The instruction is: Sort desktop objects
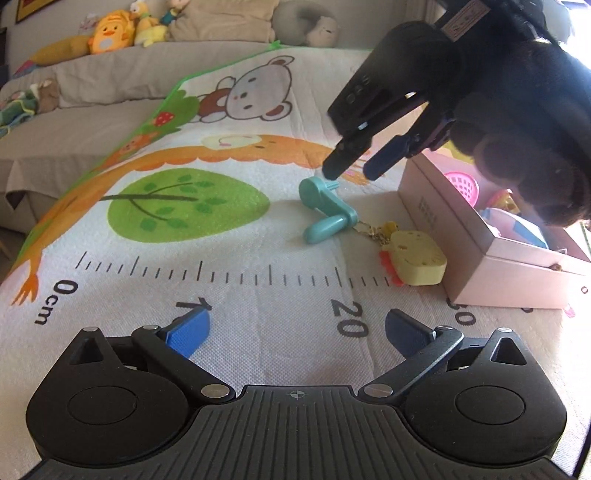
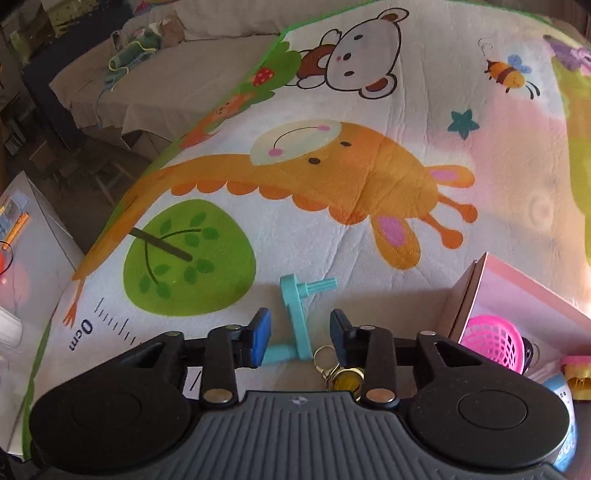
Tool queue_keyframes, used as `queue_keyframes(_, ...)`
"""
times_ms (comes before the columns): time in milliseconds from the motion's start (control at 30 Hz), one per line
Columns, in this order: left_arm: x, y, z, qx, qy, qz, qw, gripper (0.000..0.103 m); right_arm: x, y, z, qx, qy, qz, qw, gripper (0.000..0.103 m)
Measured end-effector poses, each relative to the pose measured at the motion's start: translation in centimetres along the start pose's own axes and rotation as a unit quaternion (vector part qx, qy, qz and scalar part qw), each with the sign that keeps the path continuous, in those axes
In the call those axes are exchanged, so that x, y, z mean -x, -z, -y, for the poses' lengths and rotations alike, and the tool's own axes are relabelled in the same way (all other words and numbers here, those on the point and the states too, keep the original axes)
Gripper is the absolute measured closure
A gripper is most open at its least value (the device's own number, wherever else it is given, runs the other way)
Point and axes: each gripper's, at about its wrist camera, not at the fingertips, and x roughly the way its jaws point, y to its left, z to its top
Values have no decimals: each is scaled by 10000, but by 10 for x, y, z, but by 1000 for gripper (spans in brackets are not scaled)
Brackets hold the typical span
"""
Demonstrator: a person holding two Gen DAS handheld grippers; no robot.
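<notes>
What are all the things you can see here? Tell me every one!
Crank handle: one, teal, lying on the mat beside the keychain.
Keychain: one, yellow charm on gold rings, next to the box.
Box: one, pink, open, at the mat's right side.
Basket: one, bright pink, inside the box.
Mat: one, white with a bear, giraffe, green tree and ruler marks, under everything.
Plush toys: several, mostly yellow and orange, along the far sofa back.
Cushion: one, beige, on the sofa.
Left gripper: one, black with blue pads, open, nothing between them.
Right gripper: one, black with blue pads, open, above the crank handle.
</notes>
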Motion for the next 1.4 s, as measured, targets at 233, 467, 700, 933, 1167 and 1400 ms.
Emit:
queue_keyframes(233, 2, 1, 1, -12, -11, -1, 10000, 0, -53, 6, -16, 185, 256, -147, 9994, 78)
queue_keyframes(467, 16, 13, 10, -626, 76, -199, 9978, 0, -29, 38, -29, 333, -579, -610, 9959, 92)
queue_keyframes(700, 15, 16, 16, -769, 30, -248, 9967, 0, 19, 54, -37, 962, 46, -6, 9954, 74)
queue_keyframes(933, 15, 17, 16, -759, -90, -239, 9968, 0, -30, 39, -11, 1073, 1563, -8, 9819, 93)
queue_keyframes(1167, 18, 17, 10, -575, -251, -234, 9978, 0, -28, 49, -23, 1172, 1319, -367, 9836, 93)
queue_keyframes(1400, 25, 24, 10, -837, -321, -310, 9955, 0, 6, 90, -36, 951, 472, -587, 9926, 93)
